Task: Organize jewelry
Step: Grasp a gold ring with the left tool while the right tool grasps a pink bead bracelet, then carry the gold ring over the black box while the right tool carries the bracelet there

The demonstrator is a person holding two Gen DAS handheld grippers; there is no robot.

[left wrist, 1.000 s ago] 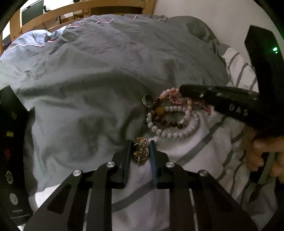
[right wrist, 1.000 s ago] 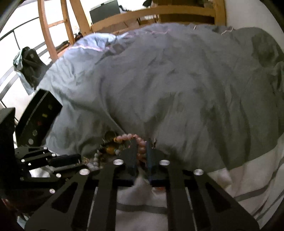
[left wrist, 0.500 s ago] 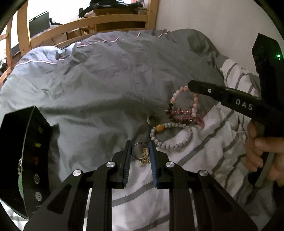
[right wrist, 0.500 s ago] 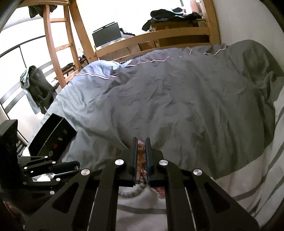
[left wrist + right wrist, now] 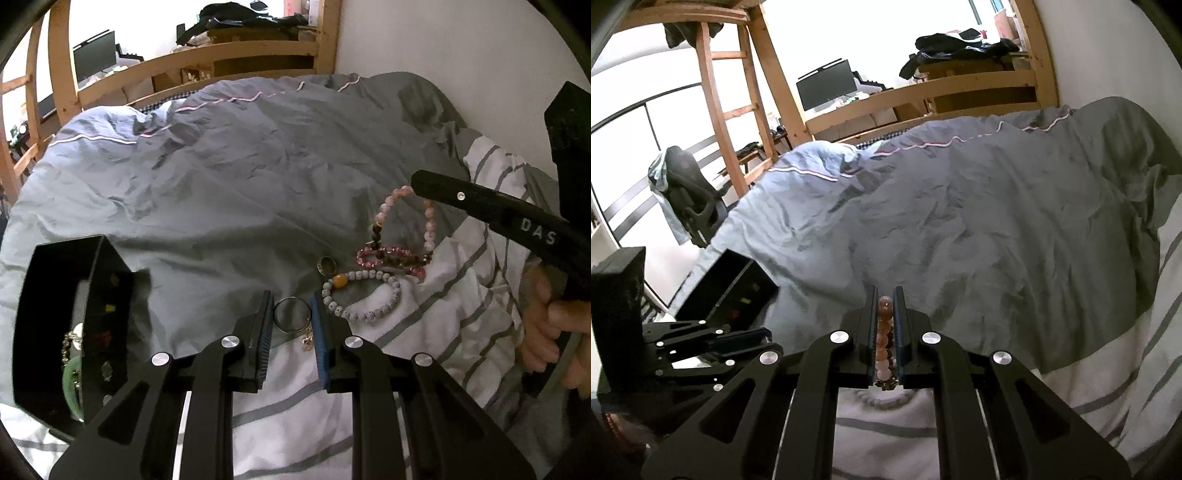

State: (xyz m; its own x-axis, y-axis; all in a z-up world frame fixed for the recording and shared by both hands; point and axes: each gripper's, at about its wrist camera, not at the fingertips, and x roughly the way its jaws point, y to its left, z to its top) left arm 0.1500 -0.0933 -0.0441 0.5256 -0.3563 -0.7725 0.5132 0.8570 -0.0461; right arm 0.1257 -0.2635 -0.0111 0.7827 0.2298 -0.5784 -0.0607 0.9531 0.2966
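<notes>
- My right tongs [image 5: 419,186] cover the top of the pink bead bracelet [image 5: 428,229] at the right of the left wrist view.
- The black jewelry box [image 5: 55,325] is cut by the left edge; I can't tell its contents apart.
- The white beads [image 5: 882,399] below my right tongs blur at lower centre.

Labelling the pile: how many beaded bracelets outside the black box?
3. Pink beaded bracelet hangs from right gripper; pink crystal bracelet on the bedding beneath; white beaded bracelet nearer left gripper. Dark beads in the tangle may be a fourth.
</notes>
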